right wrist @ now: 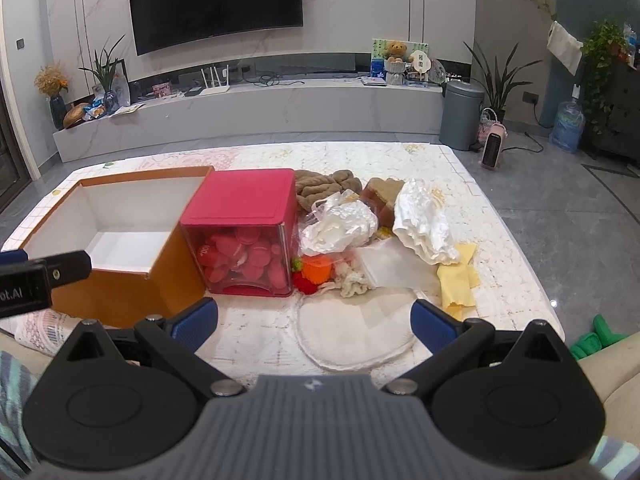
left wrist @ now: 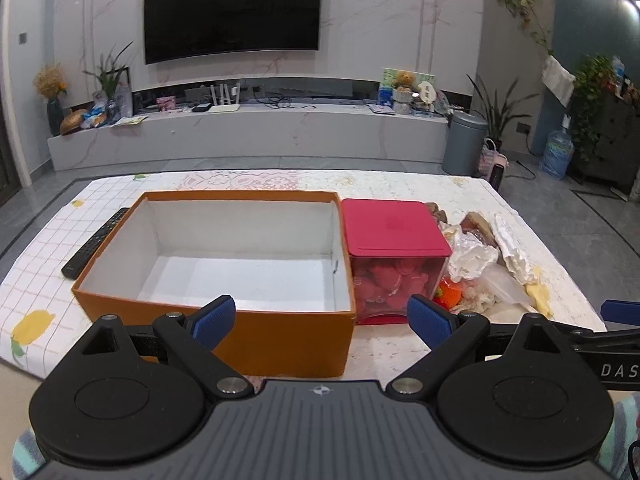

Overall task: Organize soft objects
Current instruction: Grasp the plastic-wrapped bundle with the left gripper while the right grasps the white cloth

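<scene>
An open orange box (left wrist: 224, 332) with a white empty inside (left wrist: 240, 276) stands on the table; it also shows in the right wrist view (right wrist: 120, 292). A pile of soft things lies right of a red-lidded clear container (right wrist: 244, 216): a brown towel (right wrist: 320, 188), white crumpled plastic (right wrist: 340, 228), a white cloth (right wrist: 424, 224), a yellow cloth (right wrist: 456, 280), an orange and red toy (right wrist: 316, 272), a round white pad (right wrist: 352, 336). My left gripper (left wrist: 320, 320) is open and empty before the box. My right gripper (right wrist: 314, 324) is open and empty above the pad.
A black remote (left wrist: 94, 242) lies left of the box. The red-lidded container (left wrist: 392, 240) holds pink pieces. The table has a patterned cloth (left wrist: 36, 264). A green toy (right wrist: 596, 336) lies beyond the table's right edge. A TV wall and a bin (right wrist: 460, 116) stand behind.
</scene>
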